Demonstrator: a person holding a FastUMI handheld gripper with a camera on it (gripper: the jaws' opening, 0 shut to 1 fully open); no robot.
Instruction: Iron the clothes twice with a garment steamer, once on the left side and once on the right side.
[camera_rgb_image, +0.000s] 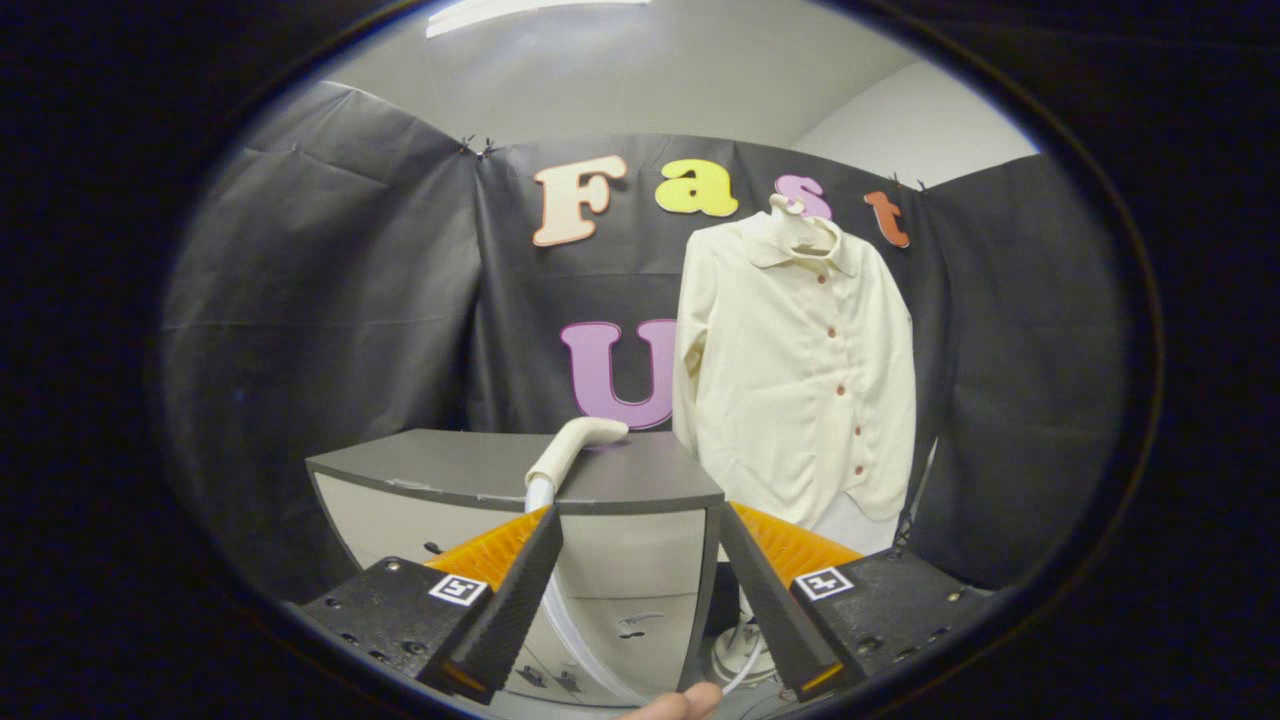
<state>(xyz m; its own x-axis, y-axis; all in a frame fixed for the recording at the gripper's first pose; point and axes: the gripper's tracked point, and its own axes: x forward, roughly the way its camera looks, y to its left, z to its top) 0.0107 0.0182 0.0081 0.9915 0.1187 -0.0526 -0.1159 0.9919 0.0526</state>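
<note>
our gripper fingers stand apart, empty; steamer head rests on the cabinet; both shirt passes remain.

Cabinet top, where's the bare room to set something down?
The cabinet top is bare from its near-left corner up to the steamer head. It is crowded where the steamer head lies and the shirt hangs beside it. The open gripper holds nothing, short of the cabinet.

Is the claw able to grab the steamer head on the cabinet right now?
Probably yes. The claw is open and holds nothing, and the steamer head lies just ahead on the cabinet top with nothing between them. It only needs to move forward.
</note>
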